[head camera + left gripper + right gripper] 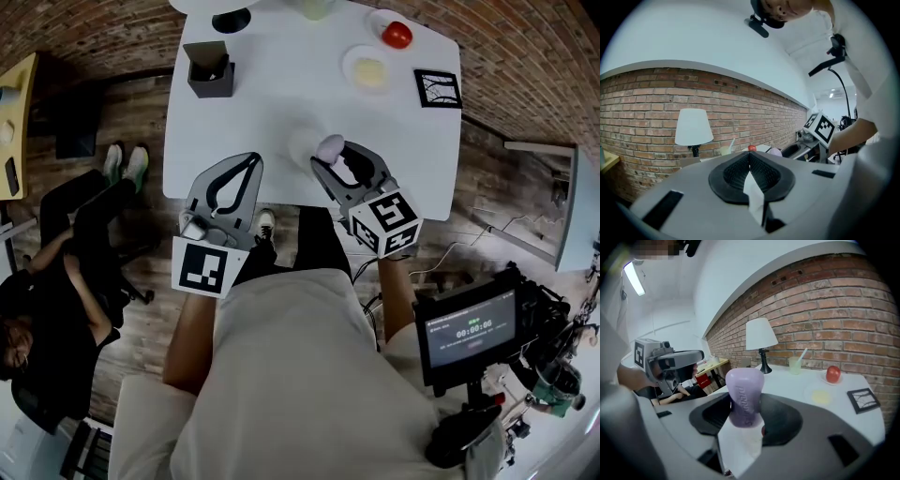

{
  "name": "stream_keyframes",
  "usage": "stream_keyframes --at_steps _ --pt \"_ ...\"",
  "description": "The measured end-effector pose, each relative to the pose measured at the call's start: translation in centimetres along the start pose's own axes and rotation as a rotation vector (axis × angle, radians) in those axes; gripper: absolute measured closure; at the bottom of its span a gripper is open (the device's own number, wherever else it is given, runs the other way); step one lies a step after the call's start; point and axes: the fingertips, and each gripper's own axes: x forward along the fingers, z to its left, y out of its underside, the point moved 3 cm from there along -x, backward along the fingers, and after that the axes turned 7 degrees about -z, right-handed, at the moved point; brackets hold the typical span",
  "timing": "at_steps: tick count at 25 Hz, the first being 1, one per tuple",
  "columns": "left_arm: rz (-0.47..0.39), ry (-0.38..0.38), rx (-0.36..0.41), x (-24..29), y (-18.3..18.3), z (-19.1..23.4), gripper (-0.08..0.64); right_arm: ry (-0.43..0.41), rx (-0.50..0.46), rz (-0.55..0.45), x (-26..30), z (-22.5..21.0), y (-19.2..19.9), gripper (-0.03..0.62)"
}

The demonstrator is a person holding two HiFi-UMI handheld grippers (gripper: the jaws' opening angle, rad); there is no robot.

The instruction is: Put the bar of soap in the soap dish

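Note:
A lavender bar of soap [329,147] stands upright between the jaws of my right gripper [331,161], which is shut on it just above the table's near edge. In the right gripper view the soap [745,390] rises out of the gripper [743,414]. A white round dish with a pale yellow centre [367,71], likely the soap dish, sits farther back to the right; it shows again as the dish [820,395]. My left gripper [252,163] hovers at the near edge, left of the soap, shut and empty [750,160].
On the white table [281,103] stand a dark box [210,70], a lamp [761,336], a cup with a straw [795,364], a red fruit on a small plate [397,35] and a black-framed square [438,88]. A seated person [56,281] is at left.

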Motion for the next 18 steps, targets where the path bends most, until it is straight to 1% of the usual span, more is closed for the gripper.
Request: stream_keyframes --at_steps 18 --pt "0.047 -0.019 -0.035 0.1 2.7 0.6 0.554 -0.034 -0.031 0.138 2.9 -0.4 4.5 0.397"
